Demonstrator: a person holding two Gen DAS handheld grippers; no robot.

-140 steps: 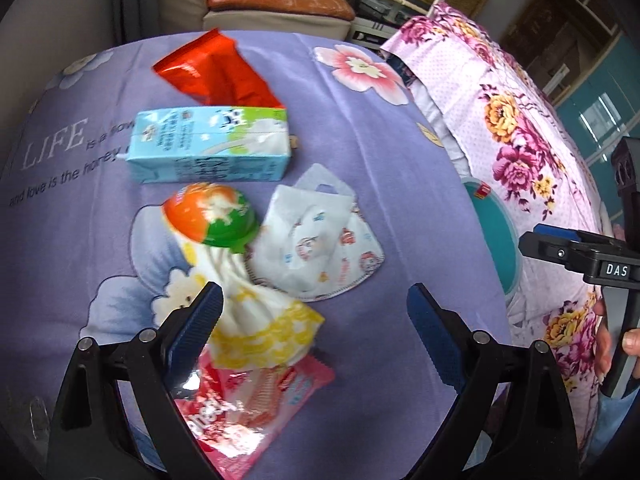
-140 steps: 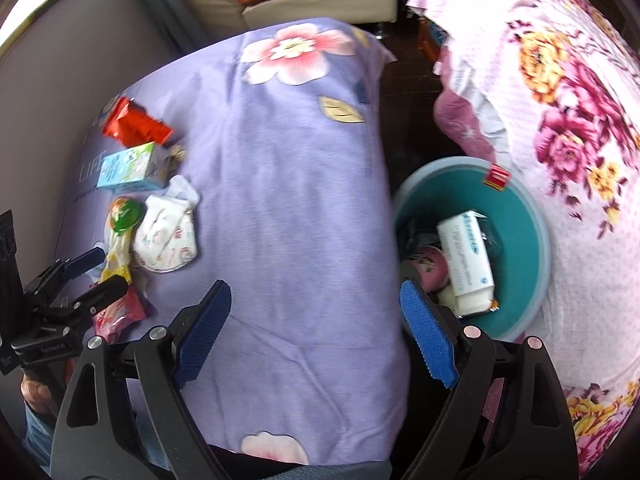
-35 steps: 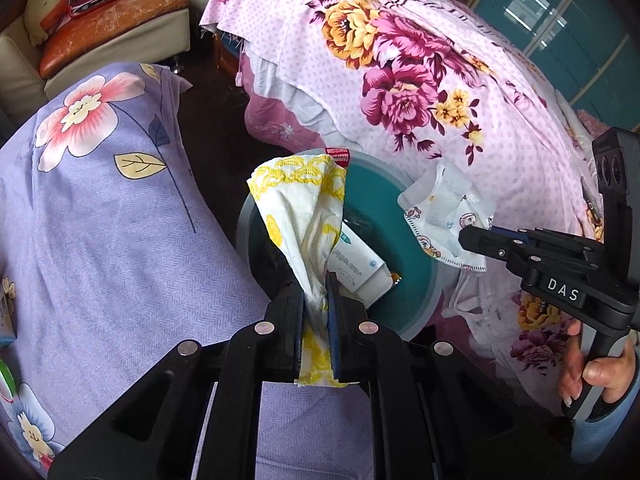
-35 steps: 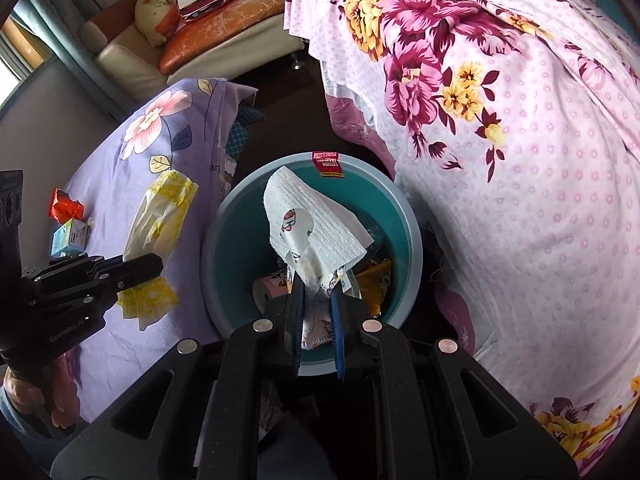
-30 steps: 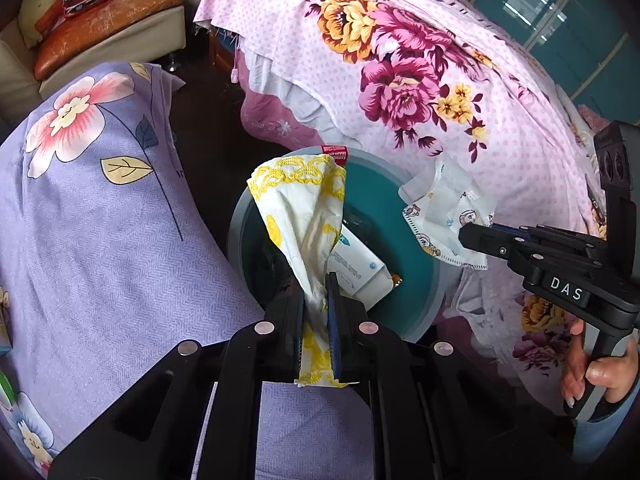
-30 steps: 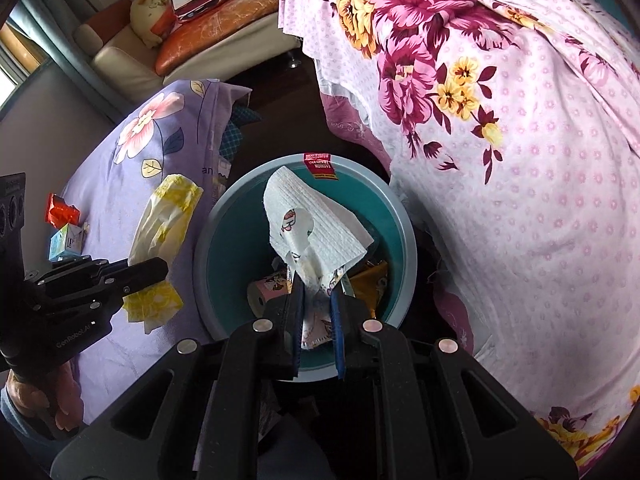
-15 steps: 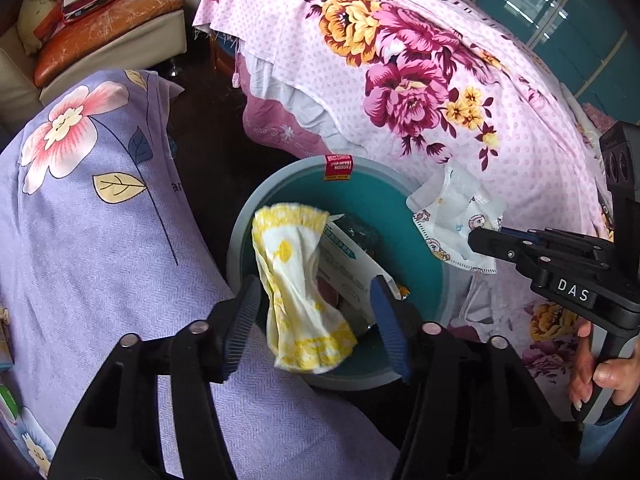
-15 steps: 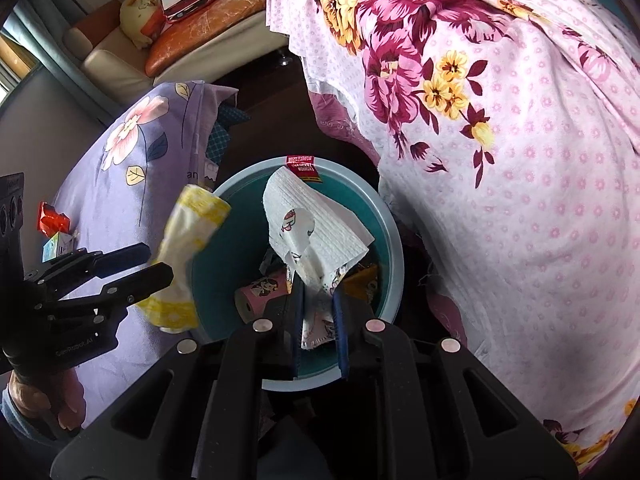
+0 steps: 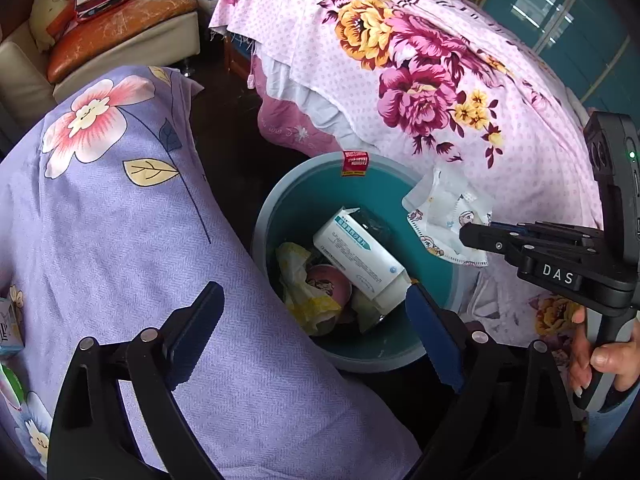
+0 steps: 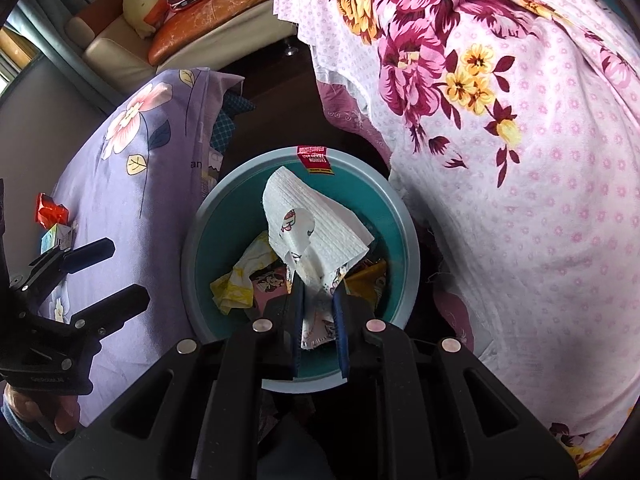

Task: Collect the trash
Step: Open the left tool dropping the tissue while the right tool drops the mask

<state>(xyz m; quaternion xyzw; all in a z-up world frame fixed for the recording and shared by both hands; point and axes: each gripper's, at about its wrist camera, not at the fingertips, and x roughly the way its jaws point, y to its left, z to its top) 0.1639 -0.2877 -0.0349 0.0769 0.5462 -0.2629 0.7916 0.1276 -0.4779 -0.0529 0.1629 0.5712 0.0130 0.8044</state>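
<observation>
Right gripper (image 10: 318, 300) pinches face mask (image 10: 312, 228) above bin (image 10: 404, 216)

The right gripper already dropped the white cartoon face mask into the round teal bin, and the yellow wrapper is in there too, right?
Not quite. The right gripper is shut on the white cartoon face mask, holding it above the round teal bin; the right wrist view shows this. The yellow wrapper does lie inside the bin, below the left gripper's opening, empty jaws.

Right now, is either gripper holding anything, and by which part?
The right gripper pinches the white face mask by its lower edge, above the teal bin. The left gripper holds nothing; its jaws are opening, nothing between them.
</observation>
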